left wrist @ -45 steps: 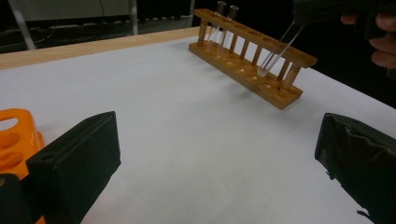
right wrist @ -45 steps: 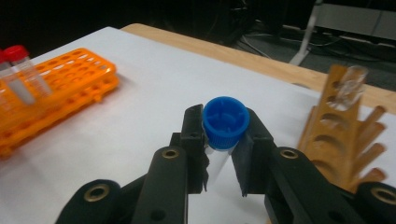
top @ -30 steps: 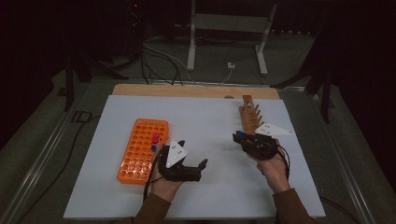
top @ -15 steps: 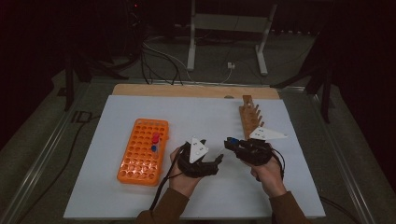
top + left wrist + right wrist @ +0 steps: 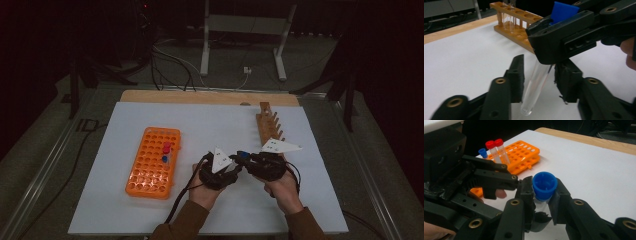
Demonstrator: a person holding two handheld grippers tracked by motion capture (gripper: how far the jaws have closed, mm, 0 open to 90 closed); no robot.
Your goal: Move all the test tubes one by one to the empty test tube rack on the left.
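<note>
Jaws of the right gripper [image 5: 541, 195] pinch a clear tube [image 5: 536, 87] just under its blue cap [image 5: 544, 185], one jaw on each side of the neck. In the left gripper view the tube hangs tilted from those jaws, rounded bottom down and just above the white tabletop [image 5: 215, 125], passing between the two jaws of the left gripper [image 5: 539, 80]. The left jaws stand spread, one on each side of the glass with a gap showing on both sides, so they do not grip it.

From the high view both hands come in from the near edge and meet near the middle of the tabletop. The left hand [image 5: 205, 187] angles up and to the right, the right hand [image 5: 282, 182] up and to the left, so the two grippers point toward each other with their tips almost touching.

An orange rack [image 5: 152, 161] lies well to the left of the hands and holds two red-capped tubes [image 5: 496, 151] and a blue-capped tube [image 5: 483, 153] standing upright. A wooden rack [image 5: 268, 127] sits just beyond the right gripper, toward the far right of the tabletop.
</note>
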